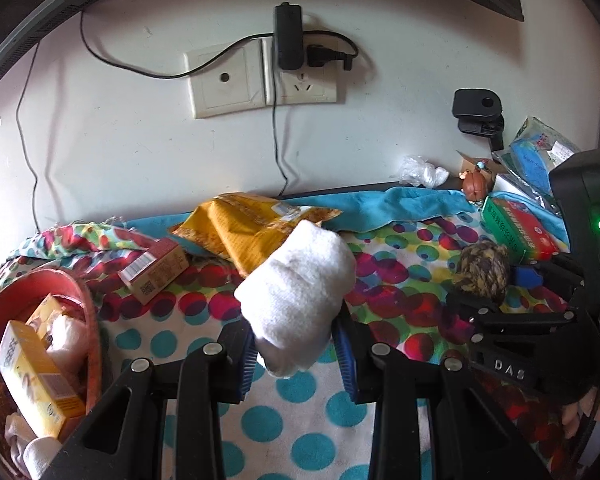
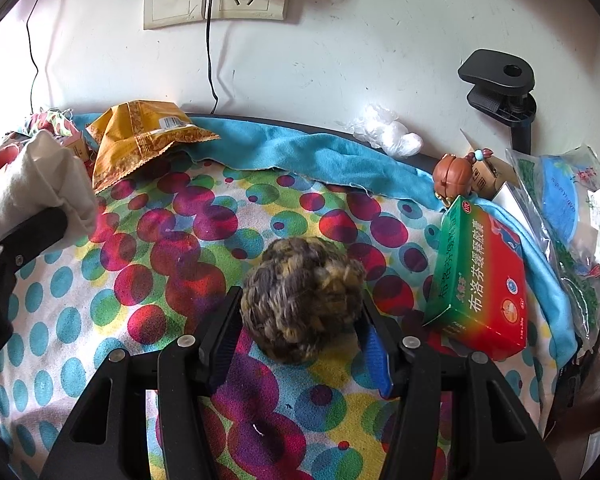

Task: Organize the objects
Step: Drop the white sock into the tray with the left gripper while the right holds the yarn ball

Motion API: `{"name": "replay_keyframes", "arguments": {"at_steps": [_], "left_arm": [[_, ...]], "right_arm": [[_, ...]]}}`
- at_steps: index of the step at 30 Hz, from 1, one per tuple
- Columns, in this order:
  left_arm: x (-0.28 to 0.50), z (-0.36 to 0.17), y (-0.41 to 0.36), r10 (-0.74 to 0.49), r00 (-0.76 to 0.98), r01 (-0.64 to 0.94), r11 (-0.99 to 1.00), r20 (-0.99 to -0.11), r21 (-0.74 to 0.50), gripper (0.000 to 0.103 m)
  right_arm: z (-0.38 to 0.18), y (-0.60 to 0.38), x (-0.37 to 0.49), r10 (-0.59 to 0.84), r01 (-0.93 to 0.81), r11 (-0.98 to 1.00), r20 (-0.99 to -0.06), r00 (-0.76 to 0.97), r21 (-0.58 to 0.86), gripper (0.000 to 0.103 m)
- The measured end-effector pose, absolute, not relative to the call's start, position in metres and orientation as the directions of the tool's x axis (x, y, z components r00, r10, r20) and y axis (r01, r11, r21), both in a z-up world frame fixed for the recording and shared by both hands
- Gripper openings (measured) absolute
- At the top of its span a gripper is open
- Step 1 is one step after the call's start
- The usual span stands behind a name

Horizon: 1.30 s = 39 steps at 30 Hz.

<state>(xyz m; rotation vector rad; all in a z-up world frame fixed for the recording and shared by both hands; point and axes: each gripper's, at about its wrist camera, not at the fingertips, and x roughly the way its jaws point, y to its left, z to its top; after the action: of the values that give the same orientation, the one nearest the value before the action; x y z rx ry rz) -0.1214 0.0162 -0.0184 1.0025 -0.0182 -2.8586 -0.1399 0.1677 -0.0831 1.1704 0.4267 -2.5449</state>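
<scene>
My left gripper is shut on a rolled white sock and holds it above the dotted cloth; the sock also shows in the right wrist view. My right gripper is shut on a brown-and-yellow knitted sock ball, which rests on or just above the cloth; it also shows in the left wrist view. A red basket at the lower left holds yellow boxes and white rolls.
A yellow snack bag, a small brown box, a green-and-red medicine box, a brown figurine, plastic bags and a black clamp lie around. The wall with sockets stands behind.
</scene>
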Motion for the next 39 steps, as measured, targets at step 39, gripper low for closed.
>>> {"name": "replay_keyframes", "arguments": {"at_steps": [39], "left_arm": [[0.008, -0.003, -0.189, -0.346, -0.551, 0.509, -0.86, -0.759, 0.023, 0.034]], "right_arm": [[-0.084, 0.163, -0.139, -0.131, 0.392, -0.904, -0.764, -0.632, -0.17, 0.053]]}}
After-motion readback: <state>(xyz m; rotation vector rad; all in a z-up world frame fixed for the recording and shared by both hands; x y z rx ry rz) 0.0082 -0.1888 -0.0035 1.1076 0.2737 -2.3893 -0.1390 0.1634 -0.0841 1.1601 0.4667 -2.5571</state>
